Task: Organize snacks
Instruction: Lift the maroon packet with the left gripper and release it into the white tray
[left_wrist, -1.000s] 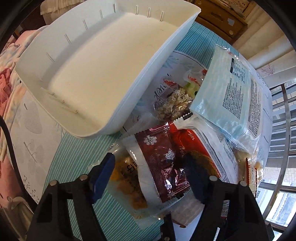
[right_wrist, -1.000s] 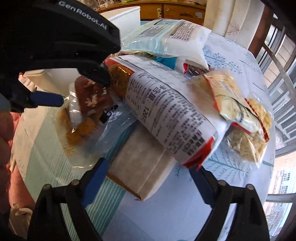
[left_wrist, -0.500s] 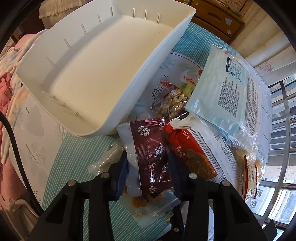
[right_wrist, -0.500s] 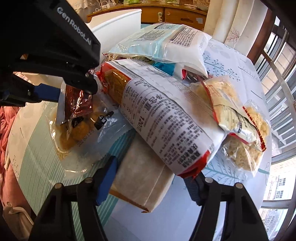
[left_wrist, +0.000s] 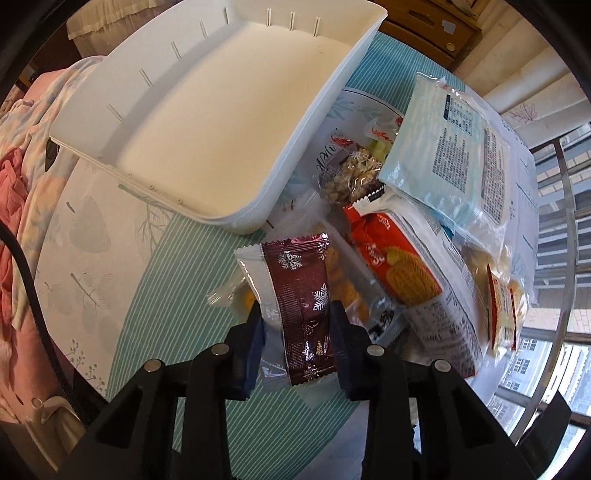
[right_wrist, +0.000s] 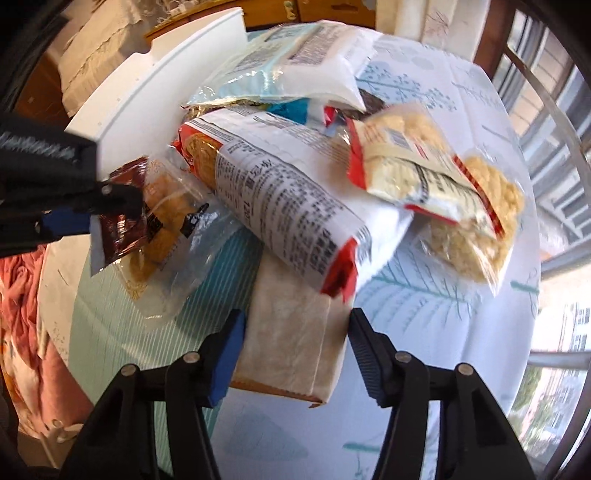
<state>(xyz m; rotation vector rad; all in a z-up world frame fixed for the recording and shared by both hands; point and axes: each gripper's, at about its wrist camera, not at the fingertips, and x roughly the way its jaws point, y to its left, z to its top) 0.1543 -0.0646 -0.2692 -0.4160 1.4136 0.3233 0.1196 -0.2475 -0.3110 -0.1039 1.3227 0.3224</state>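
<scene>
My left gripper (left_wrist: 295, 314) points straight down with its jaws closing, the pads pressed on a maroon snowflake snack packet (left_wrist: 299, 280) held just above the pile. The right wrist view shows that packet (right_wrist: 122, 221) hanging from the left gripper's fingers (right_wrist: 66, 221). A white bin (left_wrist: 317, 122) stands empty just beyond it. My right gripper (right_wrist: 295, 332) straddles a beige flat pack (right_wrist: 288, 354) at the bottom of the pile. Its jaws are closing, the pads close to the pack's sides but not clamped. An orange-red biscuit pack (right_wrist: 280, 206) lies on top of the beige pack.
A clear bag of yellow puffs (right_wrist: 166, 221) lies under the lifted packet. A pale blue bag (left_wrist: 454, 158), a nut bar (left_wrist: 351, 177) and a cracker bag (right_wrist: 436, 184) crowd the teal tablecloth (left_wrist: 147, 295). Pink cloth (left_wrist: 14, 184) hangs left; a railing (left_wrist: 565, 221) runs right.
The left jaws have closed on the maroon packet and raised it off the puff bag. The right jaws have narrowed around the beige pack and shifted slightly.
</scene>
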